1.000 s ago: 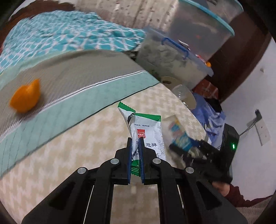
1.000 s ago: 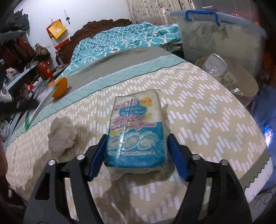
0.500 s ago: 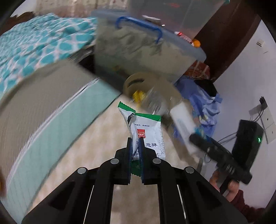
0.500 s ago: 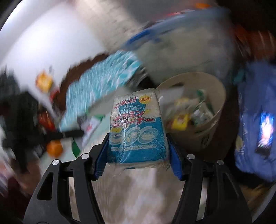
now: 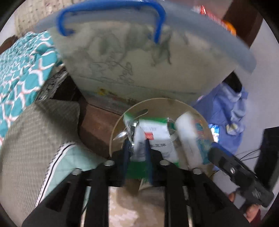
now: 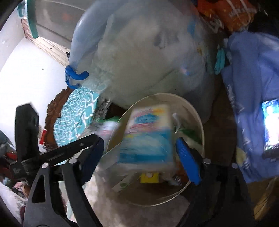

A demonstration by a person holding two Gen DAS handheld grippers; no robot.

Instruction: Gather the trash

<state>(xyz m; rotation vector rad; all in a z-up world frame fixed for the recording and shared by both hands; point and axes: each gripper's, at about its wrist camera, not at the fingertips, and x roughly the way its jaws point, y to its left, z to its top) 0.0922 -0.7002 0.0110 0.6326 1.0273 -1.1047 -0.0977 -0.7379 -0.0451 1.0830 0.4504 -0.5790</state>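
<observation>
Beige round bin point(image 5: 115, 132), floor-standing beside the bed: receptacle for the task. Already holds a yellow item point(image 6: 150, 177), a green scrap point(image 6: 189, 133) and other wrappers too blurred to name. Rim also seen from the right wrist view point(image 6: 200, 122).

Item 1. Snack wrapper point(image 5: 154, 138), white with green ends and a red mark. Position: over the bin's mouth, its lower part between the fingers of the left gripper point(image 5: 136, 153). The jaws look slightly parted around it, with blur on both; whether they grip it or have let go cannot be told. Status: at the bin, not confirmed dropped.

Item 2. Blue-and-white packet point(image 6: 148, 138), flat, plastic-wrapped. Position: over the bin opening, between the fingers of the right gripper point(image 6: 139, 157). The jaws stand wide, with a visible gap between each blue pad point(image 6: 187, 160) and the packet's sides; judged released, the packet leaving or about to fall. Same packet visible from the left view point(image 5: 190, 138), tilted above the bin.

Surroundings. Clear storage box point(image 5: 139, 66) with blue handle point(image 5: 111, 15) behind the bin; patterned teal bedding point(image 5: 19, 73); blue cloth point(image 5: 228, 111) at right.

Progress, as judged: both pieces have reached the bin; one appears let go, the other unresolved. Remaining: confirm both land inside, then check the bed for further trash, which is out of view here.
</observation>
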